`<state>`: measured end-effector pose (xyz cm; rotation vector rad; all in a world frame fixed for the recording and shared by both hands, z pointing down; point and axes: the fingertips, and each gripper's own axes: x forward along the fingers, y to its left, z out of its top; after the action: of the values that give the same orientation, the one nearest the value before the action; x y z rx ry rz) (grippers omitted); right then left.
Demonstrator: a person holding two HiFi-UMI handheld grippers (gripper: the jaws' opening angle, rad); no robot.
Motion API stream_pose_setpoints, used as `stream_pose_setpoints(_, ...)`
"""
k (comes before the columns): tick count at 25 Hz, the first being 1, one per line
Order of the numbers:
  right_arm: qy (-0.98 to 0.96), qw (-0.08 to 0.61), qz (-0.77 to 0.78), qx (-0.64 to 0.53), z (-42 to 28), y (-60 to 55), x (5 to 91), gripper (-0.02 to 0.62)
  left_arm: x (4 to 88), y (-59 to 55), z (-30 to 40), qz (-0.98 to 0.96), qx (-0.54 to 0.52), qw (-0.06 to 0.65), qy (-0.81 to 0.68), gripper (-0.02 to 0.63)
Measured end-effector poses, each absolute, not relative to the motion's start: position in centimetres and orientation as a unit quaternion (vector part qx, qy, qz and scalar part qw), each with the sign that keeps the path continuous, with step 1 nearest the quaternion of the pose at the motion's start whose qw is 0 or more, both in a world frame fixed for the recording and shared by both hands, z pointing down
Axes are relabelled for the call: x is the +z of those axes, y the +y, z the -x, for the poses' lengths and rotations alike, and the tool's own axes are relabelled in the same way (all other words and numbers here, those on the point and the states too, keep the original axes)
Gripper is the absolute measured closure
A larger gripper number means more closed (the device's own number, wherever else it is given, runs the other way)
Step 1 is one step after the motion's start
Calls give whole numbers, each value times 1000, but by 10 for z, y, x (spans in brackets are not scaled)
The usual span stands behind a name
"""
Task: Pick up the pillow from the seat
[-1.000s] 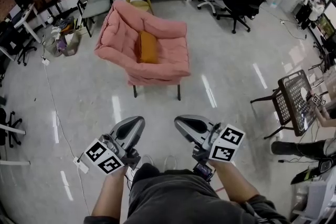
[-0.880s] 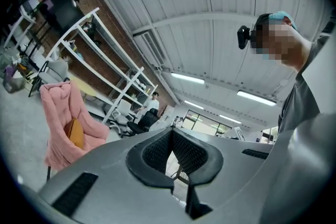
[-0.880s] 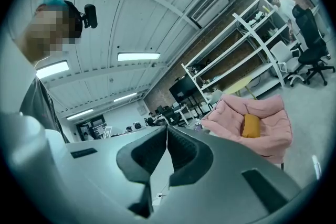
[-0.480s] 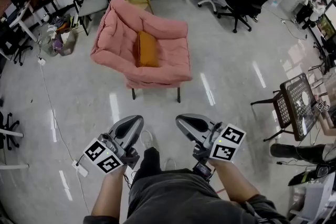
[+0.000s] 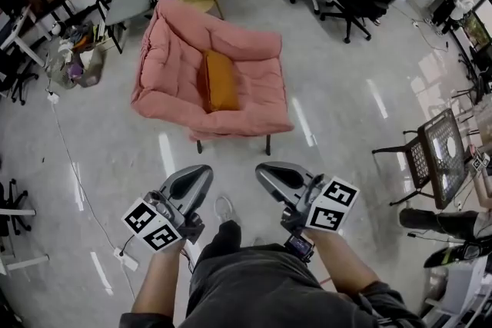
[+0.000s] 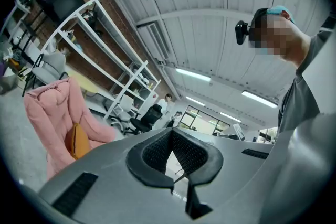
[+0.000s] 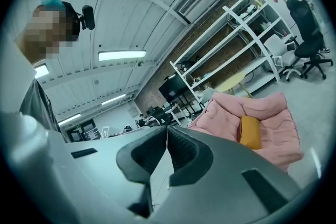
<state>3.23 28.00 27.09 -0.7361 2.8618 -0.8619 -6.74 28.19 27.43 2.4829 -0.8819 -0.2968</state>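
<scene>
Pillow (image 5: 219, 81): orange, on the seat of the pink armchair (image 5: 257, 92), resting against its back.
Left gripper (image 5: 203, 172): jaws closed together, holding nothing, well apart from the armchair.
Right gripper (image 5: 264, 171): jaws closed together, empty.

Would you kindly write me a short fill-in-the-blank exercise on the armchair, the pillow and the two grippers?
1. The pillow lies on the seat of the ____ armchair.
2. The pillow's colour is ____.
3. The left gripper and the right gripper both have their jaws ____, holding nothing.

Missing words: pink; orange; shut.
</scene>
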Motion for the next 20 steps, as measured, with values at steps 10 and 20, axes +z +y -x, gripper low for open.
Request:
stream_pose_setpoints(10, 923, 23, 259, -285, 25, 181, 268, 580, 275, 183, 130, -909, -105, 255, -312, 595)
stream_pose_setpoints(20, 916, 16, 274, -293, 42, 111, 282, 580, 285, 115, 149, -909, -99, 268, -303, 595)
